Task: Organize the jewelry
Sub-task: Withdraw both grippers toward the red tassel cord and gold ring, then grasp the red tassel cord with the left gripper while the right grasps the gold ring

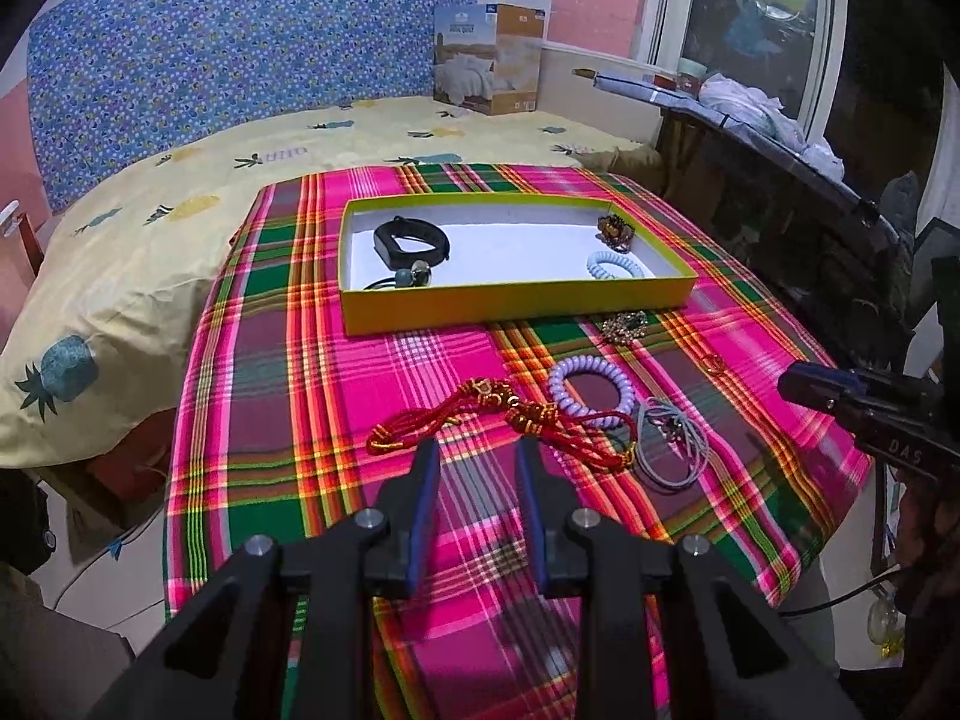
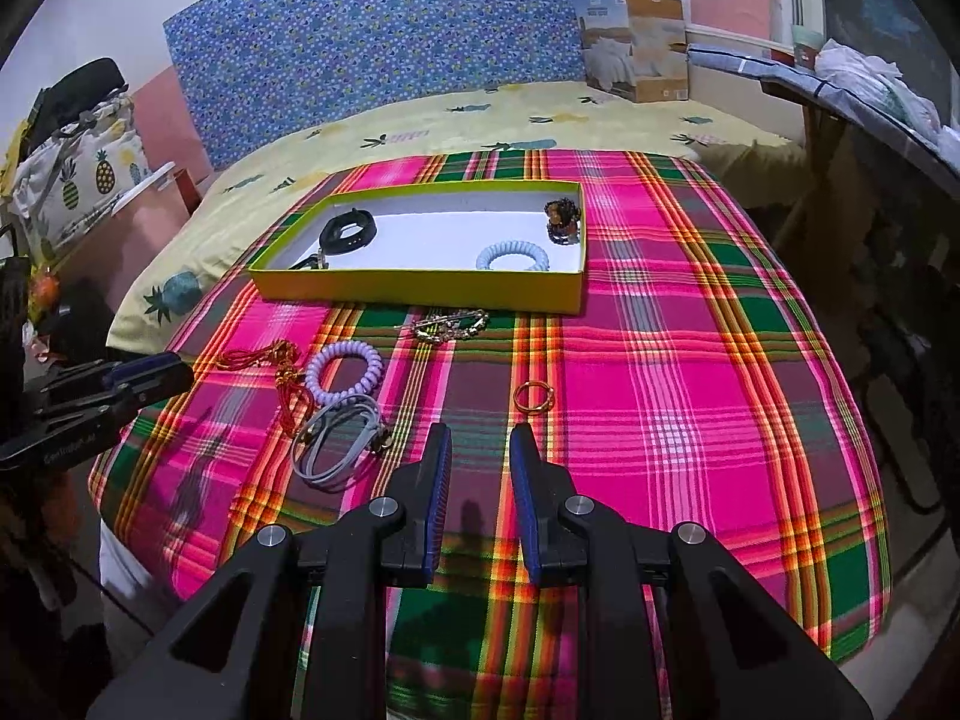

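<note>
We are looking at a worktop (image 1: 270, 420) draped in a bright plaid woven cloth (image 2: 690, 360). On it a shallow yellow cardboard box (image 1: 516, 294) is holding a black band (image 1: 411, 240), a pale blue coiled hair tie (image 1: 615, 267), a brown beaded piece (image 1: 613, 231) and what may be a small bauble on a cord (image 1: 417, 276), partly hidden by the wall. Lying loose on the cloth, in front of the box, are a knotted red cord bracelet (image 1: 510, 414), a lilac spiral hair tie (image 1: 591, 390), looped grey elastic ties (image 1: 672, 438), a glittering chain brooch (image 2: 450, 324) and a thin gold ring (image 2: 533, 397). We are holding the left gripper (image 1: 477, 450) partly open and empty just before the red cord, and the right gripper (image 2: 477, 438) partly open, empty, near the ring.
</note>
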Demonstrator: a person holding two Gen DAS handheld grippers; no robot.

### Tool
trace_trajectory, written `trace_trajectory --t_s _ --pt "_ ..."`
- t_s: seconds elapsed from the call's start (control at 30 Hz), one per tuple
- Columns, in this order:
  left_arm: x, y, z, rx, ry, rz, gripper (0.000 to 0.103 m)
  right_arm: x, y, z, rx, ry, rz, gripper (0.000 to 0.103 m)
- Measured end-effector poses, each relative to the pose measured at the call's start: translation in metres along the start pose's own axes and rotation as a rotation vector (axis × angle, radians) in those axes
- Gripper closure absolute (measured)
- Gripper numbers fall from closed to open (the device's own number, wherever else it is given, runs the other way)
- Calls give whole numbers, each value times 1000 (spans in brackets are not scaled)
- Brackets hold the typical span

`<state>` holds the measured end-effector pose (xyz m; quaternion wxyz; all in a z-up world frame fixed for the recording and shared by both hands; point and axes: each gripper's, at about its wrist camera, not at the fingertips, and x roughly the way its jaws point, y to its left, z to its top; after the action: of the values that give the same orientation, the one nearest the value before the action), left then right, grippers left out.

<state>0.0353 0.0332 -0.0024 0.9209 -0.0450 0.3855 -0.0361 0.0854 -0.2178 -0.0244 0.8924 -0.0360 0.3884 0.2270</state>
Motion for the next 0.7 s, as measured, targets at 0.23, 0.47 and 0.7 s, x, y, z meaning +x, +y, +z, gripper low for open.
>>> trace_trajectory --t_s 0.23,0.47,0.7 --pt "14 4 5 14 8 7 68 10 -3 2 -2 13 -6 82" --pt "38 10 12 59 32 21 67 30 -13 5 3 32 -19 62" --pt "57 11 16 88 63 28 67 53 -20 11 -4 62 -51 62"
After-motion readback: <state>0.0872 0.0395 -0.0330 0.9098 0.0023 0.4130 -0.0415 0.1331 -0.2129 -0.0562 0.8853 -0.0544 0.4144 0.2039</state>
